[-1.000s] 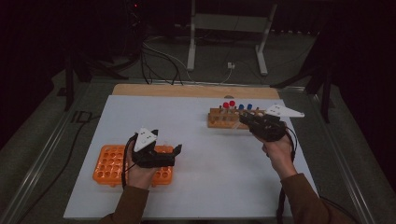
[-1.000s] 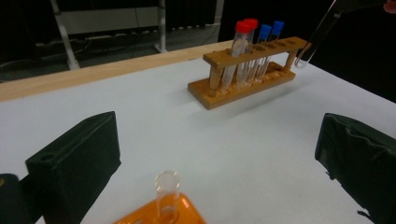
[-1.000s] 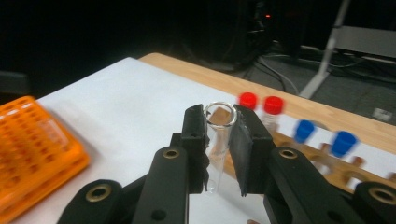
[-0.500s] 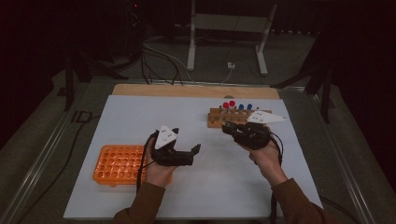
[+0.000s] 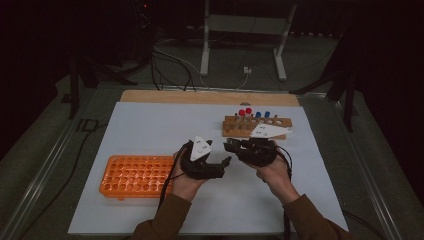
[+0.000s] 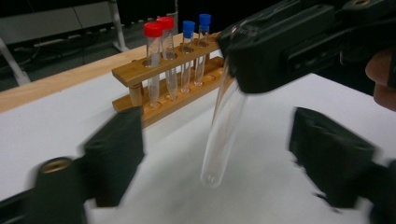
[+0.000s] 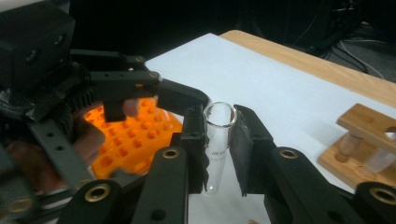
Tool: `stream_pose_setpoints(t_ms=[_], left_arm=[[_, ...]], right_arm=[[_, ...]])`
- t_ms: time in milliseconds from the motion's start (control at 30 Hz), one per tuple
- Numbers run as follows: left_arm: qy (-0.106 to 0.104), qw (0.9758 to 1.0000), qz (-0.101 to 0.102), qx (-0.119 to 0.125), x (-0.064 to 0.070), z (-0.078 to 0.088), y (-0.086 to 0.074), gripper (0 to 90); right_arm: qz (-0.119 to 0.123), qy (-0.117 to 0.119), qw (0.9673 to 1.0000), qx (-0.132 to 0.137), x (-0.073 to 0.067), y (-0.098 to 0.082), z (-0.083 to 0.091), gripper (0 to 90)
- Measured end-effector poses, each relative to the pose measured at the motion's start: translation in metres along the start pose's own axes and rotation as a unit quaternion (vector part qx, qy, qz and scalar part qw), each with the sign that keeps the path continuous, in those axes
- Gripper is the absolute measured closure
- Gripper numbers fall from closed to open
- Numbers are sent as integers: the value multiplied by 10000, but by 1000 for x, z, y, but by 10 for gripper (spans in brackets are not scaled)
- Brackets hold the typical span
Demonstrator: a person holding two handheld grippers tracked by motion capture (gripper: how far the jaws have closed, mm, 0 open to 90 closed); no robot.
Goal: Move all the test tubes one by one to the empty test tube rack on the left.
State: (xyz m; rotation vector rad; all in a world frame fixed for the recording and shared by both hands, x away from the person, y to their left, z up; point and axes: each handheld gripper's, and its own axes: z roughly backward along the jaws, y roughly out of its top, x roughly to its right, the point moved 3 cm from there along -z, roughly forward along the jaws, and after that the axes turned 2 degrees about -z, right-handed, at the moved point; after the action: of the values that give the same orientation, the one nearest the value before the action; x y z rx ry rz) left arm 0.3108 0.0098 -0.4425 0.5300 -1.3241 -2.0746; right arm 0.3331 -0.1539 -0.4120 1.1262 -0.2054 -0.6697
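Two racks on white sheet (image 5: 150, 125), dark room; right hand-held gripper (image 7: 218, 140) pinching tube (image 7: 217, 140), left hand-held gripper (image 6: 215, 154) spread, closing.

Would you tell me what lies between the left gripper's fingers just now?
The uncapped glass test tube that the right gripper holds hangs between the left gripper fingers, which have been closing without touching it, per the left gripper view.

Legible markings: none. The clear test tube (image 7: 217, 140) carries a small line of grey print on its glass wall, seen in the right gripper view, too blurred to read. The grey plate (image 5: 201, 148) on the left claw bears small dark marks, also unreadable.
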Motion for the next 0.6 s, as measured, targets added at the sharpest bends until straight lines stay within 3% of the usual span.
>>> stream_pose_setpoints(t_ms=[133,300,533,600], left_arm=[[-112,9999,-31,2,1,0,0,516],[-156,9998,-38,-87,1,0,-1,703],[-233,9997,-52,-81,1,1,-2,762],[-226,9997,-29,-83,1,0,-2,763]], right_arm=[[15,61,10000,-25,-3,0,-2,763],[14,135,9999,-41,-6,0,-4,763],[27,169,9998,-57,-7,-1,-4,758],[2,177,9998,2,-6,0,-3,711]])
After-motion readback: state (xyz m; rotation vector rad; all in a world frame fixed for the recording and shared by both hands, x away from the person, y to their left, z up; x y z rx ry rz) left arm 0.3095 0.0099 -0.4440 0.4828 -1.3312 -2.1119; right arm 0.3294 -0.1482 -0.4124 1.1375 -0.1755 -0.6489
